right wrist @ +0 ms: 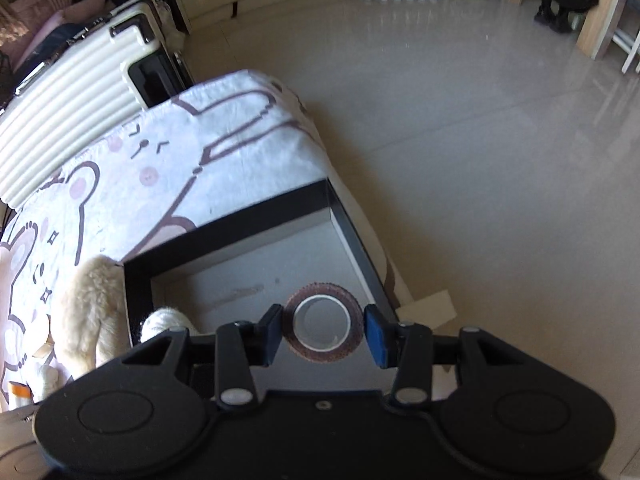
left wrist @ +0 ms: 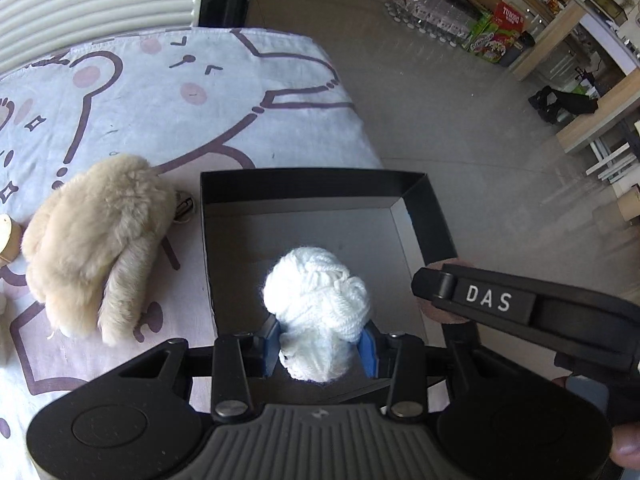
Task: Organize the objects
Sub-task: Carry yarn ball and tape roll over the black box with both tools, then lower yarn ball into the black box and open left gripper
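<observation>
At nine o'clock of the shallow black cardboard box (left wrist: 416,200) a fluffy beige plush toy (left wrist: 96,248) lies on the table, which is covered by a white cloth with purple cartoon outlines (left wrist: 168,92). The left gripper (left wrist: 320,346) has its jaws clenched on a white ball of yarn (left wrist: 316,300) over the box's grey floor. At three o'clock of it, the right gripper (right wrist: 325,332) grasps a brown roll of tape (right wrist: 325,322), its hole facing the camera, above the same box (right wrist: 224,236). A cream ribbed suitcase (right wrist: 76,120) stands beyond the table at eleven o'clock.
</observation>
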Tool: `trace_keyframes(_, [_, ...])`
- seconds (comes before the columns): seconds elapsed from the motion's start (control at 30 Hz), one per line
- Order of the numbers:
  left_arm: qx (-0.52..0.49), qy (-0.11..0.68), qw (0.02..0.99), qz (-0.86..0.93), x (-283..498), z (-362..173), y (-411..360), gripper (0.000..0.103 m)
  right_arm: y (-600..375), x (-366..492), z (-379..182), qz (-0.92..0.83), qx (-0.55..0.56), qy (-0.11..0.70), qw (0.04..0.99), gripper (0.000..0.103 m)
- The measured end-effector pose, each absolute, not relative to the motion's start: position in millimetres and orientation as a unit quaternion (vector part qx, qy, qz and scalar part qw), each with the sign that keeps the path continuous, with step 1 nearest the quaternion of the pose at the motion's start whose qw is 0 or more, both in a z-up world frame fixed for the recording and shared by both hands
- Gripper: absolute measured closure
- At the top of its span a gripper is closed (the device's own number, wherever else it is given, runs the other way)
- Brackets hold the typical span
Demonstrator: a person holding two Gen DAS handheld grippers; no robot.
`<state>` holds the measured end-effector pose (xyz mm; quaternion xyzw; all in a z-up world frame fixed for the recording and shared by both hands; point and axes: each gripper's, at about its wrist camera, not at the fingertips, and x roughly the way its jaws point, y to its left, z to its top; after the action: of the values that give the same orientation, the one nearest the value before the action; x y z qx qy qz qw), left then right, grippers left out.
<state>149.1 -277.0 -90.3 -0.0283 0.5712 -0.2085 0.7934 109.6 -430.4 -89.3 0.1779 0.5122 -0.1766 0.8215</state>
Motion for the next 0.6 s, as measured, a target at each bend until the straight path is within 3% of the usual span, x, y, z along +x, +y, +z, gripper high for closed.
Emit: trace_keyframes(0.6, [-0.021,0.604,0.778,-0.173,135.7,-110.6,-267.7,0.062,-427.1,110.0,-120.9,-0.16,0.197,0.542,0.801,0.059])
